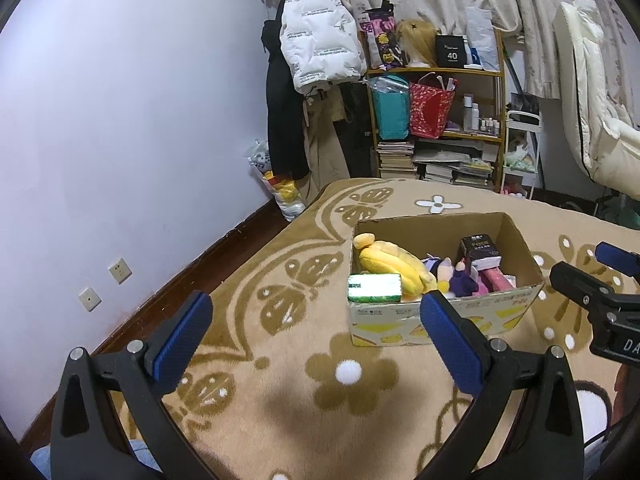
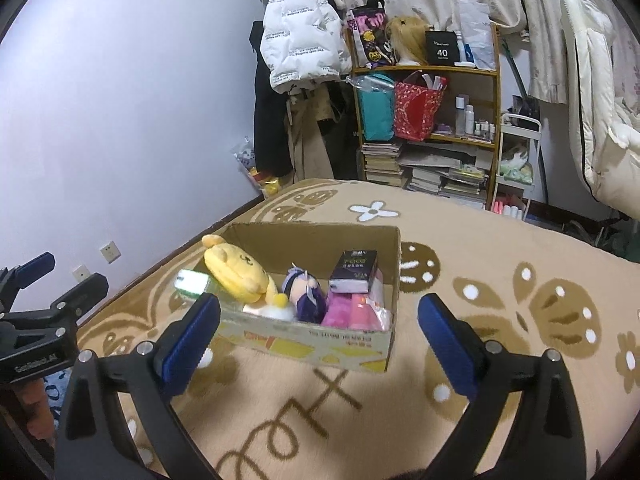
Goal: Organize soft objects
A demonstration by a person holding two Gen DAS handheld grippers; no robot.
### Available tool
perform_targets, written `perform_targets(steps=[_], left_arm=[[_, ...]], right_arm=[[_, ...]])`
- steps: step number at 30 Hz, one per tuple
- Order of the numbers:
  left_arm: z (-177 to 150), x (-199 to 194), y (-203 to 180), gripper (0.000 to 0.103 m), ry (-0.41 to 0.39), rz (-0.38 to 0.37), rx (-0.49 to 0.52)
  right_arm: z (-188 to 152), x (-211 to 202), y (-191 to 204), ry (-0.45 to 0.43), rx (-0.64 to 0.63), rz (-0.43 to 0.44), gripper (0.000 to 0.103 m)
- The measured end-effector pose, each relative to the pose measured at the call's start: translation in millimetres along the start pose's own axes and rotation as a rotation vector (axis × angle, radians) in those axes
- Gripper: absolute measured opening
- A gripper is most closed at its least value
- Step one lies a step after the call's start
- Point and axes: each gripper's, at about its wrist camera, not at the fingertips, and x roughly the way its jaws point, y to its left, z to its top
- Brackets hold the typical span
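Observation:
An open cardboard box (image 1: 444, 318) (image 2: 312, 338) stands on a tan flowered blanket. Inside lie a yellow plush dog (image 1: 394, 264) (image 2: 236, 274), a small purple-haired doll (image 1: 456, 278) (image 2: 306, 294), a black tissue pack (image 1: 480, 250) (image 2: 354, 272), a pink soft item (image 1: 496, 278) (image 2: 356, 312) and a green packet (image 1: 374, 288) (image 2: 192, 282). My left gripper (image 1: 316, 326) hovers open in front of the box with nothing between its fingers. My right gripper (image 2: 320, 326) is open too, its blue pads either side of the box's near wall and short of it. Each gripper shows at the edge of the other's view.
The blanket (image 1: 280, 400) (image 2: 500, 320) covers a bed beside a pale wall (image 1: 120, 120). Behind stands a wooden shelf (image 1: 436, 120) (image 2: 428, 120) with bags, bottles and books, hanging coats (image 1: 316, 48), and a white quilt (image 2: 600, 120) at the right.

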Motion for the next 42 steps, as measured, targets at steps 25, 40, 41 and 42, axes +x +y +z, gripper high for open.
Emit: perform_targets(steps=[25,40,41,42], left_arm=[[-4,-6,-5,0.103,0.017,-0.028,0.005],[-7,-2,-10,0.103,0.015,-0.021,0.026],[-7,-3,-11,0.103,0.013,-0.021,0.028],[-8,-3,-12,0.103,0.013,-0.021,0.03]], right_arm=[[-27,-44,1,-0.08,0.041,0.001,0.103],[-27,-33,0,-0.052,0.051,-0.015,0.103],[-27,-33,-1,-0.053,0.052,-0.019,0.103],[-27,-33,-1,-0.053,0.053,-0.02,0.103]])
